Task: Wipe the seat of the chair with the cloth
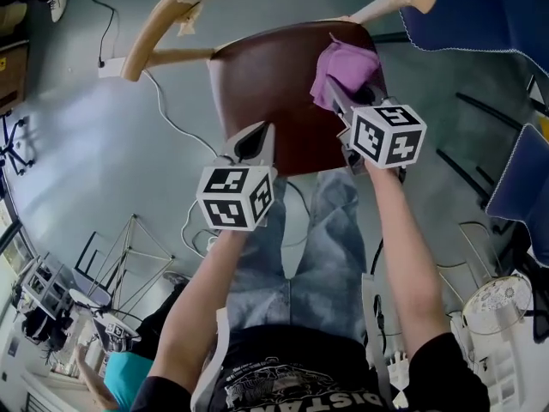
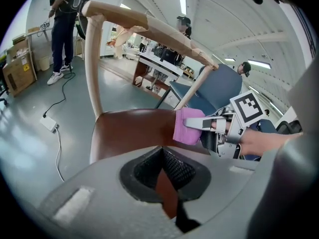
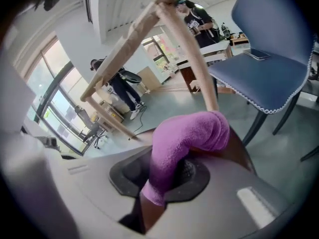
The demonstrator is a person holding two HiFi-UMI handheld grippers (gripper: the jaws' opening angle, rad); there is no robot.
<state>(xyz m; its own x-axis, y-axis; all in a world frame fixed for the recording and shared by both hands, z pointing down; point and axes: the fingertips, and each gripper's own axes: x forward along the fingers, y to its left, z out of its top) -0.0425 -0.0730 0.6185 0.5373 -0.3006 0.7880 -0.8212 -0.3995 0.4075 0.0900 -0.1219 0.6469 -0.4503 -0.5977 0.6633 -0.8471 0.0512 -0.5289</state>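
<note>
Nearest to us are our own legs in jeans [image 1: 319, 239], standing just behind the near edge of the chair. Above that edge we hold the left gripper [image 1: 256, 140], its jaws brought together at the tips with nothing between them; we cannot tell whether it touches the wood. Further out and to the right, the right gripper [image 1: 333, 91] is clamped on the purple cloth [image 1: 345, 65], which bunches up and folds over the jaw tips. The cloth sits over the far right part of the dark brown seat [image 1: 262, 88], close to the right back post, and its lower edge seems to meet the seat. Beyond it curves the pale wooden back rail [image 1: 184, 3]. Past the chair on the right stands a blue chair [image 1: 480, 7], and a white cable [image 1: 171, 120] trails over the grey floor on the left.
</note>
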